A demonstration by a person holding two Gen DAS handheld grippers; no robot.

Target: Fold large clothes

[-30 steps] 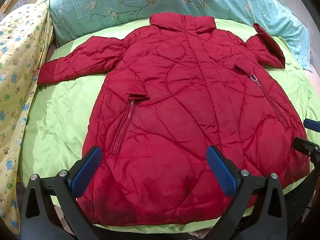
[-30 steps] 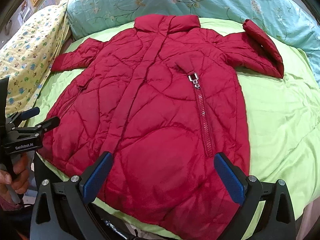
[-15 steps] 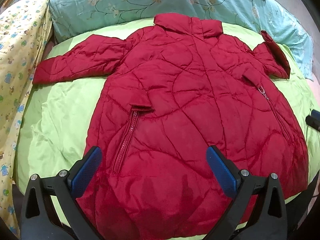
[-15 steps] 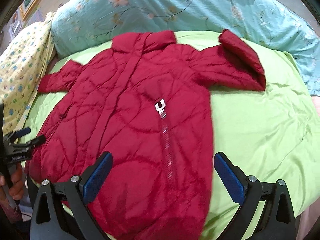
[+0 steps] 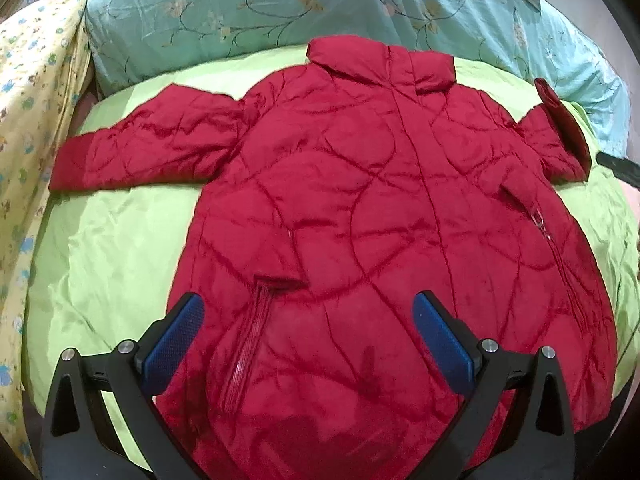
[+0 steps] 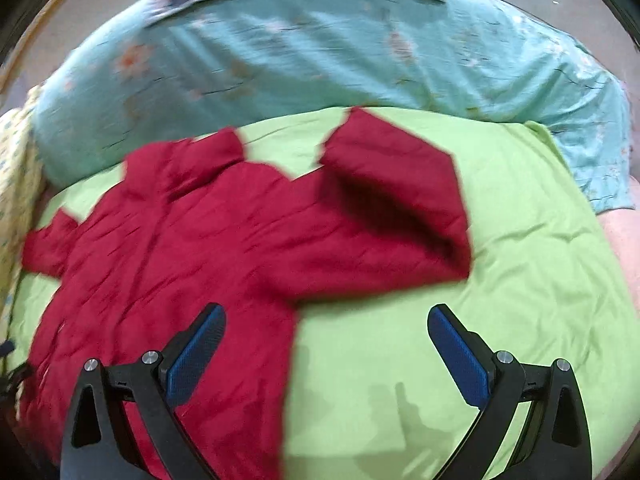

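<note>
My right fingers have swung off the coat's body toward its doubled-back sleeve, which now lies just ahead of them; my left fingers have crept up over the red quilted coat, past its hem. Both pairs gape wide, holding nothing. The coat lies flat on the green bedsheet, so I judge folding starts with that sleeve
</note>
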